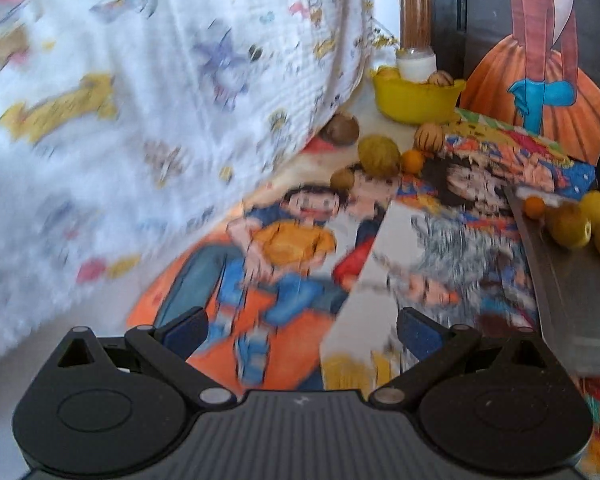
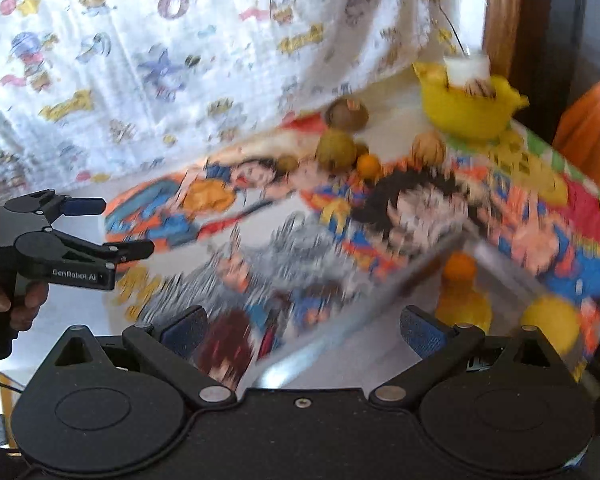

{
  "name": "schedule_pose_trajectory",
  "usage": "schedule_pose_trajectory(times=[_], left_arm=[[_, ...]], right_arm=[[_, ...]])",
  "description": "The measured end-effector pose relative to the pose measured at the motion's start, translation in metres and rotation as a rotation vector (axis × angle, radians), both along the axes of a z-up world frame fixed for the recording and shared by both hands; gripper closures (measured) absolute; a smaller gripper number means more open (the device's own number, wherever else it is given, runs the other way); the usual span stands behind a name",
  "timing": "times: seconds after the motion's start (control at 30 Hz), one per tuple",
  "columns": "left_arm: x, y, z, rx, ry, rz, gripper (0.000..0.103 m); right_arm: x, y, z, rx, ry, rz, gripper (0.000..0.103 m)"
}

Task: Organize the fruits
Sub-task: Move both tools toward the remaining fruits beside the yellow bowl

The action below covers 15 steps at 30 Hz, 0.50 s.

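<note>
Several loose fruits lie at the far end of a cartoon-printed mat: a brown kiwi (image 1: 342, 130), a yellow-green round fruit (image 1: 378, 156), a small orange (image 1: 413, 161) and a striped tan fruit (image 1: 430, 138). Behind them stands a yellow bowl (image 1: 416, 98) with fruit and a white jar inside. At the right, a metal tray (image 1: 572, 280) holds yellow fruits (image 1: 572, 226) and a small orange (image 1: 535, 207). My left gripper (image 1: 300, 332) is open and empty, far short of the fruit. My right gripper (image 2: 304, 332) is open and empty over the tray's edge (image 2: 340, 320). The left gripper (image 2: 100, 228) shows at the left of the right wrist view.
A white cloth with cartoon prints (image 1: 160, 80) hangs along the left and back. A wooden post (image 1: 416, 0) rises behind the bowl. An orange pumpkin picture (image 1: 540, 92) stands at the back right. A hand (image 2: 16, 300) holds the left gripper's handle. Both views are motion-blurred.
</note>
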<state>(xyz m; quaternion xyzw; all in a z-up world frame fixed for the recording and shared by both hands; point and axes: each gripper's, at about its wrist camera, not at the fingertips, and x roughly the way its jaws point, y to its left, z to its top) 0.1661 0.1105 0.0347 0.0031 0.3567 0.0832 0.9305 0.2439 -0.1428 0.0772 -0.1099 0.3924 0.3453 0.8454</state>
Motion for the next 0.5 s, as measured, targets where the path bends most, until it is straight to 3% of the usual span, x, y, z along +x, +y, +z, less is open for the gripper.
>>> schedule_pose_trajectory(times=[0.27,0.5], left_arm=[[0.064,0.005,0.003,0.009,-0.05,-0.02,0.0],[0.106,0.006,-0.006,0.042,-0.072,-0.073,0.0]], right_arm=[[0.072,0.021,0.012,-0.029,-0.128,0.052,0.001],[0.12,0.032,-0.001,-0.109,-0.241,0.143,0.001]])
